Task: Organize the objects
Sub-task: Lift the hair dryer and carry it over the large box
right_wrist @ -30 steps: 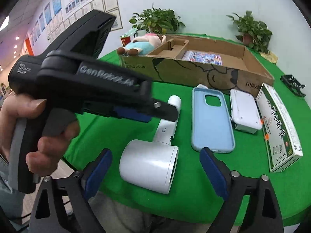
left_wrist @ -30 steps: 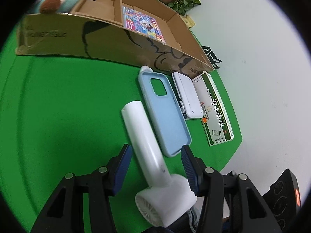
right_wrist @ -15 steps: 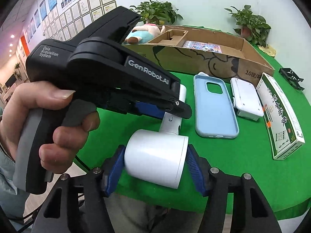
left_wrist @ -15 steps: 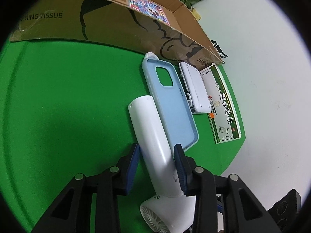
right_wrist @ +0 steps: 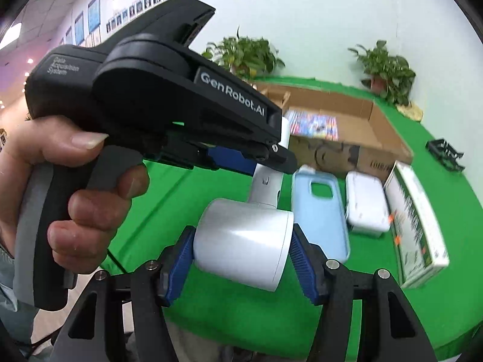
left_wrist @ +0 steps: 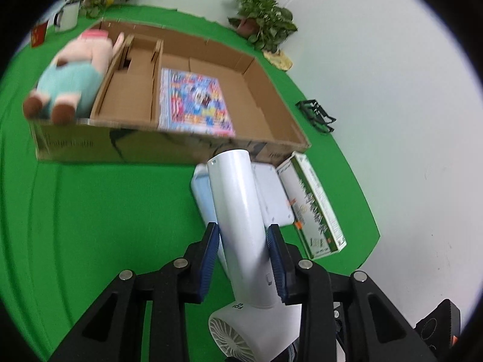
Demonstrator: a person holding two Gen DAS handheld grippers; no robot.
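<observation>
Now each hand-held gripper, left (left_wrist: 243, 261) and right (right_wrist: 240, 261), clamps the white fan (right_wrist: 244, 246) above the table edge (right_wrist: 392, 344)

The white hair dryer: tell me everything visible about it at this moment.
The hair dryer is glossy white plastic: a short fat barrel, a slatted rear vent and a long round handle with a small button. The left claw is clamped on the handle, the right claw on the barrel's two sides. It looks lifted off the green table, its handle pointing toward the cardboard box.
</observation>
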